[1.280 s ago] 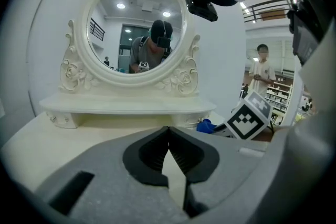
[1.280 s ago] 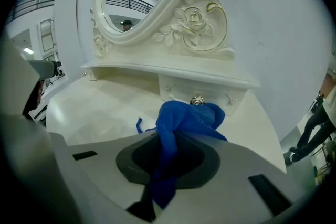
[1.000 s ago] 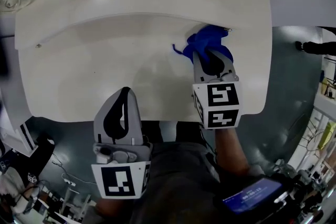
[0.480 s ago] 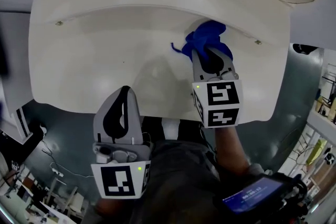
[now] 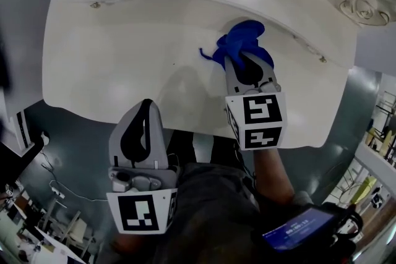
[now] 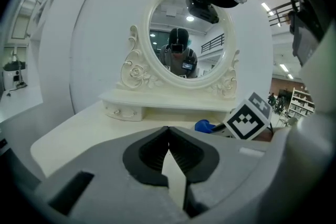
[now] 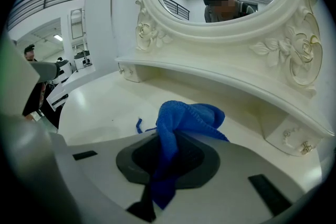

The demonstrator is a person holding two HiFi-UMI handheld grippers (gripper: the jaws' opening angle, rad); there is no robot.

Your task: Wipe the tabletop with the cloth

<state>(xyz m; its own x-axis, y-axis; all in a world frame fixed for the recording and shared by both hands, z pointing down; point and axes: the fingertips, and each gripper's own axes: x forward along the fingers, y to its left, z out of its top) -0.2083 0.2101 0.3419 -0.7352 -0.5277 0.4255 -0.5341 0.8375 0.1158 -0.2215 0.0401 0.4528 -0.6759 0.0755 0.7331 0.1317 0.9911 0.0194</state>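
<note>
Looking down in the head view, the right tool (image 5: 246, 65) holds a blue cloth (image 5: 242, 40) on the white worktop (image 5: 124, 40), near the back ledge. The left tool (image 5: 146, 109) sits at the near edge, well apart from the cloth. In the left gripper view, its jaws are together with nothing between them, facing an oval mirror (image 6: 185, 34). In the right gripper view, the jaws are clamped on the cloth, which bunches ahead of them.

An ornate white oval mirror (image 6: 181, 23) stands against a white wall (image 6: 79, 50); the floor (image 5: 68, 145) is dark grey-green.
</note>
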